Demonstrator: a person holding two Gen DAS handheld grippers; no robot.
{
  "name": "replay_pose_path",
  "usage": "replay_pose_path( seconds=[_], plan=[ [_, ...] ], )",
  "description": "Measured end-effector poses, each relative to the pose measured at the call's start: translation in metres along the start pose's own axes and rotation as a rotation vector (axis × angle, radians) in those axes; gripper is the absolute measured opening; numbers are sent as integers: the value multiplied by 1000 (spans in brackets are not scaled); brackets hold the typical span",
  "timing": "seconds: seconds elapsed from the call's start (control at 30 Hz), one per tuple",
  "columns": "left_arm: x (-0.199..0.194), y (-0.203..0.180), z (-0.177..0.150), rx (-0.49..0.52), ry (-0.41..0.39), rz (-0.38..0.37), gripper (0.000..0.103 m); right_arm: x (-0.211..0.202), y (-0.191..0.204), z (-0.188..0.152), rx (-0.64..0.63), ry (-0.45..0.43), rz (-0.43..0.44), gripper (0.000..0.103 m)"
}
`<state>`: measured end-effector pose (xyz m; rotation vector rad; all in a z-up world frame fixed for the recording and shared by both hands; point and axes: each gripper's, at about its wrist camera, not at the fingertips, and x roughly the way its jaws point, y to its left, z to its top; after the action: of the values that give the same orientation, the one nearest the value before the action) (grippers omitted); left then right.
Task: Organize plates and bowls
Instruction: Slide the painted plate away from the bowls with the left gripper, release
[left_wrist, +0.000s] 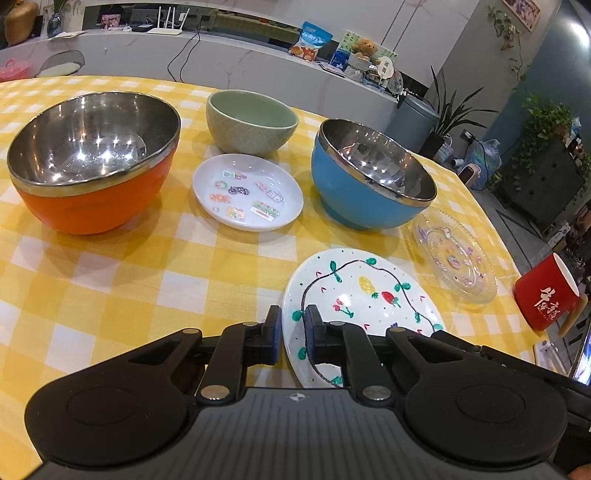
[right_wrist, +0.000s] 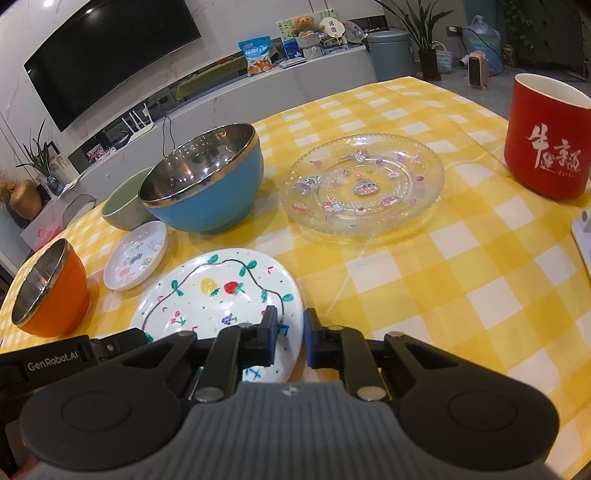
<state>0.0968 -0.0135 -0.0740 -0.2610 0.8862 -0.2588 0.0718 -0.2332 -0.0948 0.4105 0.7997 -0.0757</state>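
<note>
A white plate painted with fruit lies on the yellow checked tablecloth. My left gripper has its jaws on either side of the plate's left rim, closed on it. My right gripper has its jaws on either side of the plate's right rim, closed on it. An orange steel bowl, a green ceramic bowl, a blue steel bowl, a small white sticker dish and a clear glass plate stand around it.
A red mug stands at the table's right side. A white object lies at the right edge. The table edge drops off beyond the glass plate. A counter with clutter lies behind.
</note>
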Motion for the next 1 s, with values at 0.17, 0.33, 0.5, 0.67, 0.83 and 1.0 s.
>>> replay_pose_path(
  seconds=[0.17, 0.33, 0.5, 0.67, 0.83, 1.0],
  plan=[
    [-14, 1, 0, -4, -17, 8, 13, -5, 0, 0, 22, 12, 35, 12],
    [-27, 12, -3, -34, -9, 26, 12, -7, 7, -6, 6, 34, 63, 11],
    [-38, 28, -8, -74, -4, 50, 12, -9, 18, -15, -18, 61, 102, 10],
    [-55, 48, -11, -116, -8, 70, 11, -12, 33, -24, -59, 86, 154, 9],
    [-76, 66, -16, -137, -25, 104, 11, -8, 48, -36, -65, 130, 212, 9],
    [-88, 94, -22, -192, -19, 151, 11, -7, 72, -51, -98, 151, 266, 8]
  ],
)
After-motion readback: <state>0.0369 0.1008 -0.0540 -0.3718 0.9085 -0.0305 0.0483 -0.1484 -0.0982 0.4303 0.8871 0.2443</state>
